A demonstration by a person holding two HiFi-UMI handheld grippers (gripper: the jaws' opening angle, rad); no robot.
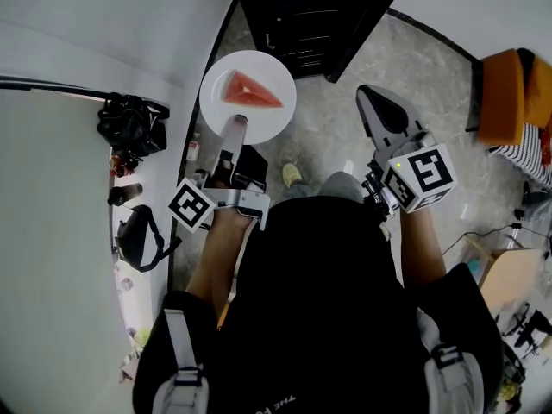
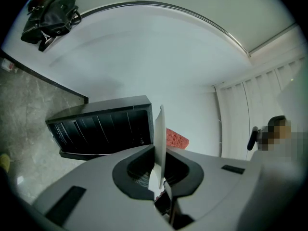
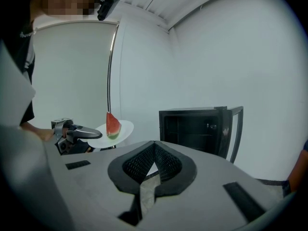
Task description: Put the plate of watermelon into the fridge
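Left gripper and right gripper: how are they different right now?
The left gripper pinches the rim of the white plate that carries the watermelon slice; the right gripper has its jaws together on nothing. The left gripper is holding the load up, while the right gripper hangs empty over the floor. Both have grey jaws and a marker cube, and both face the open black fridge.

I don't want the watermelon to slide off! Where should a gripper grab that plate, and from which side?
Grab the thin bare rim of the plate, coming in level from the edge nearest the person, as the left gripper does now. The watermelon slice sits near the middle, so the rim is free, and a flat plate probably offers jaws only its edge.
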